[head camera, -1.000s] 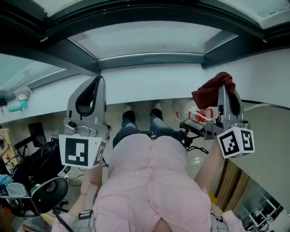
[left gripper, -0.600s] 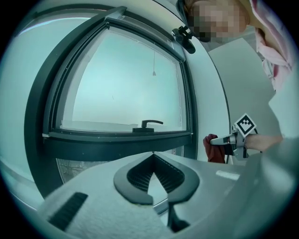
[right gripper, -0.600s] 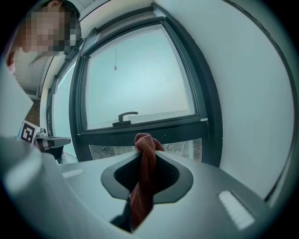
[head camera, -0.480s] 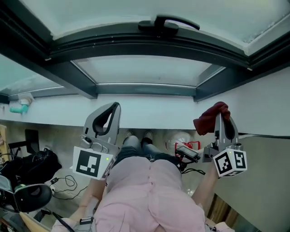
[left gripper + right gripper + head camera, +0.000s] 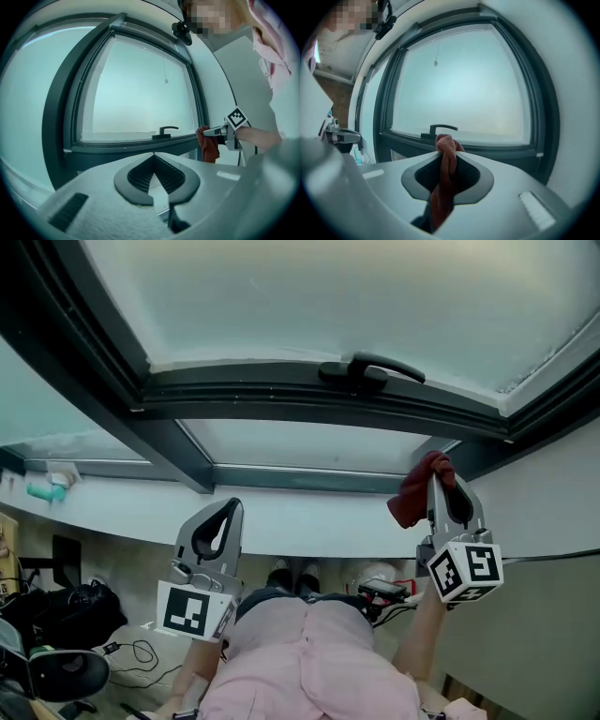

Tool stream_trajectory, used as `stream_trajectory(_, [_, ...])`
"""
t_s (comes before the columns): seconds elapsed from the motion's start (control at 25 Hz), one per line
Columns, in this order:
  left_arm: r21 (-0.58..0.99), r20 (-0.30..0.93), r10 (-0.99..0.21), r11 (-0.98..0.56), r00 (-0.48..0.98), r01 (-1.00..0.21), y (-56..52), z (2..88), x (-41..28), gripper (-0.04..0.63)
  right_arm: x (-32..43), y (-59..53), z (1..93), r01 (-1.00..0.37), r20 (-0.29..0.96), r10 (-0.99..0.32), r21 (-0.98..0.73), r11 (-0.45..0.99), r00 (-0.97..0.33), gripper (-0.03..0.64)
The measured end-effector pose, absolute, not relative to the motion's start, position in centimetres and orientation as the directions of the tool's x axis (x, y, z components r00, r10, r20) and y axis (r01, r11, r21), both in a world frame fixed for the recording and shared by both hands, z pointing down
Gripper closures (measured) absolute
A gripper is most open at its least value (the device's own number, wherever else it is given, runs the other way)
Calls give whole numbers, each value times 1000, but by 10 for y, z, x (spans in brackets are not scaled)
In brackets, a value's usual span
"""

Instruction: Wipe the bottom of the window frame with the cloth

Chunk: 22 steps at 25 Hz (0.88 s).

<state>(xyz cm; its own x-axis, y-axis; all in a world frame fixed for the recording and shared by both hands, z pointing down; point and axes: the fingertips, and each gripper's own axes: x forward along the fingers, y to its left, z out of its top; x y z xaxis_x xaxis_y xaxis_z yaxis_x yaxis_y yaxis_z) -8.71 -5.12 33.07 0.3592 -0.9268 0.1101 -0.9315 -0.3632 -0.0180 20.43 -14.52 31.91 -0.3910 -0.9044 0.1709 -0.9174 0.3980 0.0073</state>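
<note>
Nearest, the left gripper (image 5: 223,512) hangs idle, its fingers together on nothing. To its right, the right gripper (image 5: 439,486) has its fingers clamped on a bunched dark red cloth (image 5: 415,491), raised near the right end of the dark grey metal window frame (image 5: 234,401). Farther off, a black lever handle (image 5: 370,369) sits on the frame's bottom rail. The step looks like the approach. Next, the cloth needs pressing onto the rail and sweeping left.
</note>
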Motion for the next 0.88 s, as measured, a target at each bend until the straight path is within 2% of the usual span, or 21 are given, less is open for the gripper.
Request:
stream_trajectory(0.12, [-15,117,-952,-288,284,-958,-51,335,-123,597,173,-183,292,-910,119,-911,83,406,-396,557])
stream_trajectory(0.24, [-4,107,-956,-275,273,-961,-49,337,-133,597,150,-217,276,-914,88,-916,80,398,-391,557])
stream_trajectory(0.64, [20,68,-969,-237,238,-971,-48,334,-161,597,117,-274,303,-915,242,-893,45,401,-379,557])
stream_trajectory(0.88, [10,88,-978,-191,191,-982,-50,338,-191,597,123,-294,308,-938,285,-918,129,321,-275,557])
